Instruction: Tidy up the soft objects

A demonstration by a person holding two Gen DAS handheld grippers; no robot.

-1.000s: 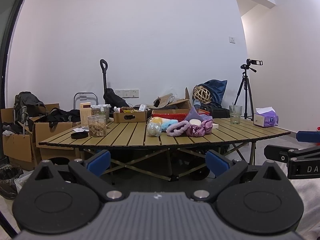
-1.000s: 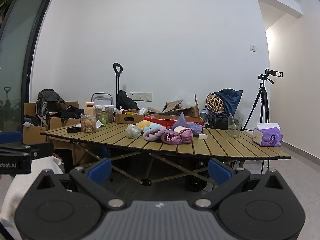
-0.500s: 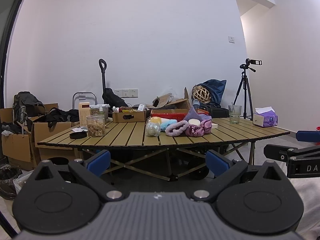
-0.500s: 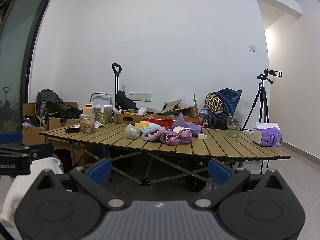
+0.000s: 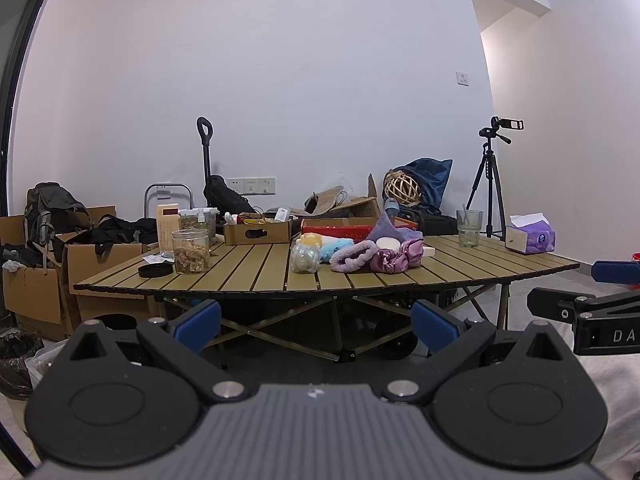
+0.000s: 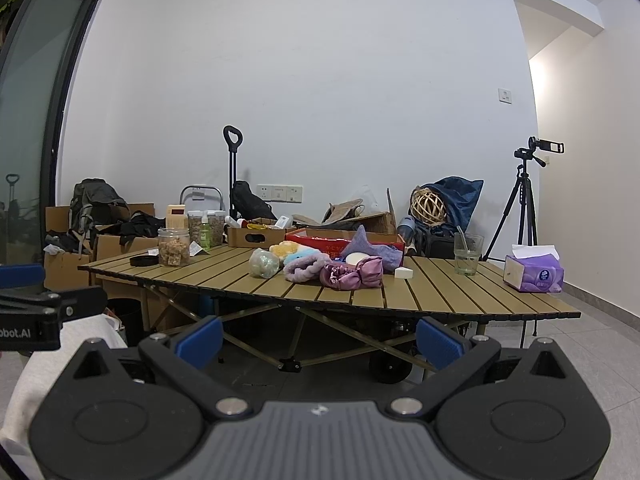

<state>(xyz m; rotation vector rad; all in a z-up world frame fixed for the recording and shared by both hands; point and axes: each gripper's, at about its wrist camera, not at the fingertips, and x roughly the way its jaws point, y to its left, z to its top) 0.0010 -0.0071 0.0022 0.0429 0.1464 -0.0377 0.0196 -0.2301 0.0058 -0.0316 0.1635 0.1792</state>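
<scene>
Soft objects cluster (image 5: 356, 250) lies mid-table on the slatted table (image 5: 260, 272), at 12 o'clock from both grippers and well apart from them; its long axis runs left–right. It includes a lilac fuzzy band (image 6: 306, 267) and a purple satin scrunchie (image 6: 352, 274). Glass jar (image 5: 191, 251), lid off at 9 o'clock, holds brown chunks. Red box (image 6: 340, 240) contents cannot be told. Left gripper (image 5: 316, 322) and right gripper (image 6: 318, 338): fingers spread wide, holding nothing.
</scene>
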